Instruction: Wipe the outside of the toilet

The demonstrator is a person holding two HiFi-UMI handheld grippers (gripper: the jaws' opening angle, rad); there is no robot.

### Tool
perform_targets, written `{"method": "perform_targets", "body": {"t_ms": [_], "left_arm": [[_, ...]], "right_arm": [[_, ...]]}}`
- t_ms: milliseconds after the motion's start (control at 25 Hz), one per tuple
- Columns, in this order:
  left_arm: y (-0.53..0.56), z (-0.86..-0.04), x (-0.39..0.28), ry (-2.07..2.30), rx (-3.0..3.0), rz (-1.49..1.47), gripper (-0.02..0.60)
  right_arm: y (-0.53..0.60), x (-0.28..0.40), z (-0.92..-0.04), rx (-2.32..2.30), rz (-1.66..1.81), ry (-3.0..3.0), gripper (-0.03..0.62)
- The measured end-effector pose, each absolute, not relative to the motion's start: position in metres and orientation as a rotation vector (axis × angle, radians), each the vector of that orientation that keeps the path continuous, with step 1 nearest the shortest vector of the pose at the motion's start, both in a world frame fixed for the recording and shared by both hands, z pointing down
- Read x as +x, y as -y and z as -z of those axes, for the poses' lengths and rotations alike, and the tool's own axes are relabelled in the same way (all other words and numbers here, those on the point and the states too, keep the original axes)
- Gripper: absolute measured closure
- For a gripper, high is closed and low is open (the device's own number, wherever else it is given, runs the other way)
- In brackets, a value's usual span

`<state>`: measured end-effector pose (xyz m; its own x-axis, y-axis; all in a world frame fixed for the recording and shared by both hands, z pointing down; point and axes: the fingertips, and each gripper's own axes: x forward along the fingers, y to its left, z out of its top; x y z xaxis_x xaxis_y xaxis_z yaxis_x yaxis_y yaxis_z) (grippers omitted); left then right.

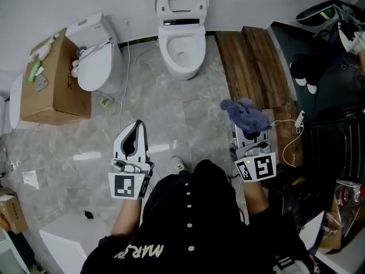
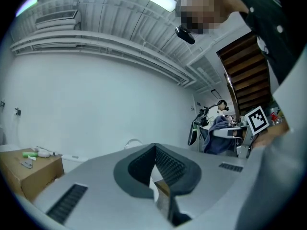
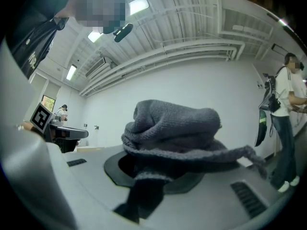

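Note:
A white toilet stands against the far wall with its lid raised, well ahead of both grippers. My left gripper is held over the grey floor at lower left, its jaws closed tip to tip with nothing between them. My right gripper is at lower right, shut on a crumpled grey cloth that hides its tips. In the right gripper view the cloth bulges over the jaws, with a strand hanging to the right. Neither gripper touches the toilet.
A second white toilet sits at the left beside a cardboard box. Dark wooden planks lie right of the toilet. Dark equipment and cables crowd the right side. A person stands at the right.

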<state>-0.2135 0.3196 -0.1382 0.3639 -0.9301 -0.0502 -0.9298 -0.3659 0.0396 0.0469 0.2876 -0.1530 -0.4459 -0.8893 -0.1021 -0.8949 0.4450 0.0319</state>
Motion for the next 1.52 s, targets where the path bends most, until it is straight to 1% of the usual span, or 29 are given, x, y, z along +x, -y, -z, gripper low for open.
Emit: {"method": "perform_targets", "body": {"t_ms": [240,520,1120,1520], "left_arm": [[-0.301,0.122,-0.208,1.731,2.568,0.08,0.575],[-0.27,0.113,-0.198,1.765,2.529,0.045,0.575],[-0.154,0.129,-0.171,1.877,2.484,0.044,0.575],[-0.098,0.115,-0.158,1.897,2.395,0.079,0.575]], "right_arm": [[-0.271,0.051,0.137,-1.65,-0.079,-2.62,0.494],[-0.226,0.064,0.128,-1.636,-0.076,-2.614,0.494],[-0.104,0.094,0.13,-1.558,-0.073,-2.625,0.494],[-0.04,0.112,0.096,-1.58,0.018,-2.661,0.494]]}}
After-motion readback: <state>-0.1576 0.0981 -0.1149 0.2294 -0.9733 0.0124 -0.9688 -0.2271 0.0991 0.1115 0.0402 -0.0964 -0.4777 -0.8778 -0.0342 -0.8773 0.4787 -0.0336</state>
